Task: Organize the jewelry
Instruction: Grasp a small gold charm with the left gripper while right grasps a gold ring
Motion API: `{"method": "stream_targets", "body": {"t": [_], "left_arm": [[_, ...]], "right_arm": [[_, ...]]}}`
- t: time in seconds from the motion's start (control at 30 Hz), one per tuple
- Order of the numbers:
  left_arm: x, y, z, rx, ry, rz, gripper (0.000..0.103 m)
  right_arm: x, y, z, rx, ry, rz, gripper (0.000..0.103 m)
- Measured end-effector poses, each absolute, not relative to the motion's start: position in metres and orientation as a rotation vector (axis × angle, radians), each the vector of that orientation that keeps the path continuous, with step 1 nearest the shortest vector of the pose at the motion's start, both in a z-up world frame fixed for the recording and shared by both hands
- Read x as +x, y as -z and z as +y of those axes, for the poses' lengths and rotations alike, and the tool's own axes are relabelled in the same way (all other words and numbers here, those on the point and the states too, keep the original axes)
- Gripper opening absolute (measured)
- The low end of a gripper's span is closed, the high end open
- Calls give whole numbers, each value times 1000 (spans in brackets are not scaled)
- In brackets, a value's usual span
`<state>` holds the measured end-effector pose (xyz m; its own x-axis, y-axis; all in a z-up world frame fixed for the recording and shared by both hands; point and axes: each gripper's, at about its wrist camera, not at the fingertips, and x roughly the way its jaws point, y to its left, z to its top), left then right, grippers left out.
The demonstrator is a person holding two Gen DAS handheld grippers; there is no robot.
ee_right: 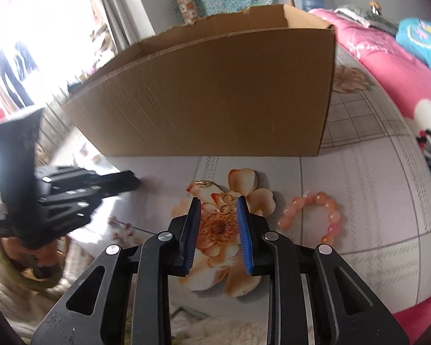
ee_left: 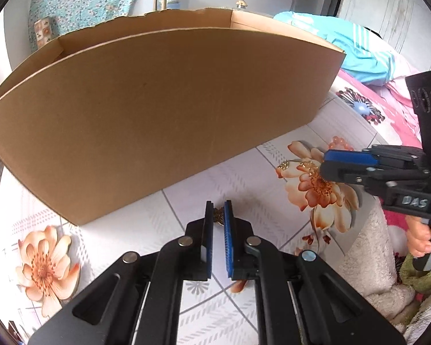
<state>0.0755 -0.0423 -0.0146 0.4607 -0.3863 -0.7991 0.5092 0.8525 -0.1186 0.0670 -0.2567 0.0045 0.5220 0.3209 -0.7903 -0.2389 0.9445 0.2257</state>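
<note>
My left gripper (ee_left: pixel 219 205) is shut on a small dark-gold jewelry piece (ee_left: pixel 219 215), held just above the floral cloth in front of the cardboard box (ee_left: pixel 158 109). My right gripper (ee_right: pixel 219 202) is open, its jaws on either side of a gold ornament (ee_right: pixel 228 204) lying on a printed flower. A second gold piece (ee_right: pixel 204 184) lies just beyond it. A pink bead bracelet (ee_right: pixel 316 215) lies to the right on the cloth. In the left wrist view the right gripper (ee_left: pixel 323 162) reaches in from the right over the gold pieces (ee_left: pixel 307 168), with the bracelet (ee_left: pixel 339 142) behind it.
The open cardboard box (ee_right: pixel 215 95) stands upright behind both grippers. A pink floral blanket (ee_right: pixel 388 72) and turquoise clothing (ee_left: pixel 353 49) lie to the right. A fluffy white towel (ee_left: pixel 370 258) lies at the near edge. The left gripper (ee_right: pixel 71 195) shows blurred at left.
</note>
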Motion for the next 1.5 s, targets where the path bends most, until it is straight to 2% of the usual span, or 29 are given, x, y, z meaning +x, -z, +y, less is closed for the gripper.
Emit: {"method": "stream_targets", "body": {"t": [0.3, 0.47, 0.73, 0.8, 1.0, 1.1, 1.13, 1.17, 1.23, 1.4, 1.5], "left_arm": [[74, 15, -40, 122, 556, 934, 6], [74, 16, -38, 115, 563, 931, 6], [73, 17, -37, 106, 568, 926, 6], [73, 17, -37, 107, 568, 925, 6], [72, 17, -35, 115, 571, 916, 6], [73, 17, -34, 114, 568, 918, 6], [73, 17, -34, 114, 568, 919, 6], [73, 17, -34, 114, 568, 919, 6], [73, 17, -34, 114, 568, 918, 6], [73, 17, -33, 112, 568, 921, 6], [73, 16, -33, 116, 568, 921, 6]], "right_arm": [[81, 0, -235, -9, -239, 978, 22], [82, 2, -216, -91, -211, 964, 12], [88, 3, -220, -49, -219, 972, 11], [87, 2, -229, -37, -220, 972, 0], [88, 0, -244, -8, -227, 984, 0], [88, -3, -248, 25, -242, 982, 3], [87, -3, -248, 27, -246, 985, 8], [90, -3, -250, 29, -248, 984, 17], [92, -2, -249, 11, -244, 975, 23], [95, 4, -236, -70, -247, 984, 23], [97, 4, -231, -121, -242, 986, 12]]}}
